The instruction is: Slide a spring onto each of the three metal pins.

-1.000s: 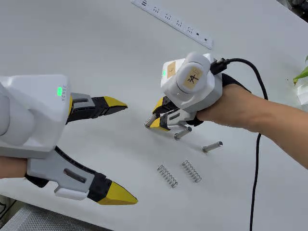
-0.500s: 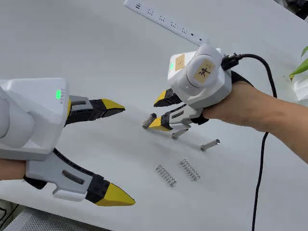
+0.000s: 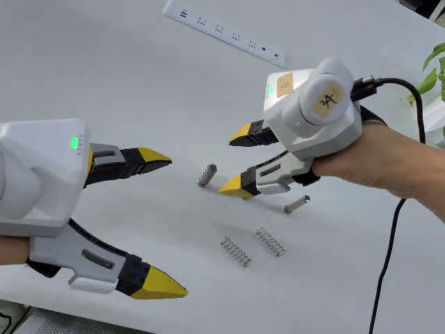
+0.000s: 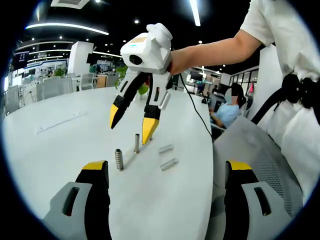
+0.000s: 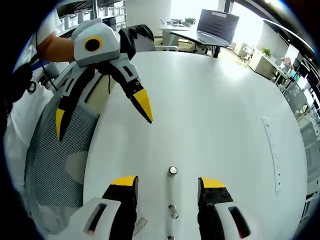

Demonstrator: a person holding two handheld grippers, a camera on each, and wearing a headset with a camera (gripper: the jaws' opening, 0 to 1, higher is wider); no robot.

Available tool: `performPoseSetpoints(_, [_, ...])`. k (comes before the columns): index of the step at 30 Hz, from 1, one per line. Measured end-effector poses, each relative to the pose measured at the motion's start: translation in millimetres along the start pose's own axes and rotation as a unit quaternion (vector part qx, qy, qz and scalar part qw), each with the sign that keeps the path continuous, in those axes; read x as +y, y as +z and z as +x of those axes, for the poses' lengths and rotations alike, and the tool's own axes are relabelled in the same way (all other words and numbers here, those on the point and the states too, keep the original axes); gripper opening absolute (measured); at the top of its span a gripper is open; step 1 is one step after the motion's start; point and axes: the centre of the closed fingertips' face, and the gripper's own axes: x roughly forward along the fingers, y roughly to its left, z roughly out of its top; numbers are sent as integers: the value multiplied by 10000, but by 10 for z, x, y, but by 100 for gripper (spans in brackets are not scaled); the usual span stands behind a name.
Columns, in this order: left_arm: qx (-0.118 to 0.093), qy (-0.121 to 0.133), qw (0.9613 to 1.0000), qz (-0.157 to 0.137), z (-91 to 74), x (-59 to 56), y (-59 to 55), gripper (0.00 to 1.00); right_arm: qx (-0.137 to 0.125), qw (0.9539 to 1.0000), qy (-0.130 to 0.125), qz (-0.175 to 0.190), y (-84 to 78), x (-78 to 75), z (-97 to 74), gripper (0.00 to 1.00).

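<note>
Our left gripper (image 3: 176, 226) stayed spread wide, near the sprung pin (image 3: 206, 175). Our right gripper (image 3: 229, 165) had let go of that pin and drawn back just beside it, jaws apart. The pin stood upright, its coil wrapped around it. A bare pin (image 3: 297, 204) and two loose springs (image 3: 235, 251) lay near it.

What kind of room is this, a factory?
More likely an open-plan office than a factory. The work lies on a big white table with a white power strip on it. A grey mesh office chair stands beside the table, and an open laptop is in the background.
</note>
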Motion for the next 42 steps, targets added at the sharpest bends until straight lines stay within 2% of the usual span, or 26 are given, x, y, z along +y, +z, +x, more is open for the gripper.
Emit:
performPoseSetpoints(6, [114, -43, 9999, 71, 16, -19, 10, 95, -294, 9992, -166, 212, -50, 21, -191, 50])
performPoseSetpoints(13, [223, -134, 9995, 162, 56, -63, 28, 94, -563, 9969, -323, 439, -124, 137, -421, 58])
performPoseSetpoints(18, [358, -191, 9989, 251, 101, -83, 29, 92, -736, 9944, -455, 605, -218, 222, -575, 61])
performPoseSetpoints(21, [482, -262, 9980, 314, 139, -101, 22, 91, -837, 9923, -537, 745, -335, 230, -647, 64])
performPoseSetpoints(28, [670, -387, 9961, 433, 215, -124, 28, 90, -1091, 9863, -699, 1026, -480, 341, -805, 69])
performPoseSetpoints(35, [954, -528, 9921, 620, 330, -146, -13, 88, -1317, 9793, -803, 1315, -720, 483, -909, 76])
performPoseSetpoints(39, [1169, -625, 9883, 750, 421, -162, -49, 86, -1545, 9725, -891, 1499, -870, 582, -956, 82])
performPoseSetpoints(40, [1229, -647, 9873, 775, 436, -163, -64, 85, -1598, 9711, -906, 1526, -897, 601, -964, 83])
performPoseSetpoints(41, [1394, -707, 9840, 858, 451, -170, -108, 85, -1631, 9693, -907, 1598, -960, 642, -973, 84])
performPoseSetpoints(42, [1431, -734, 9827, 919, 472, -174, -117, 84, -1638, 9689, -918, 1614, -1005, 666, -976, 85])
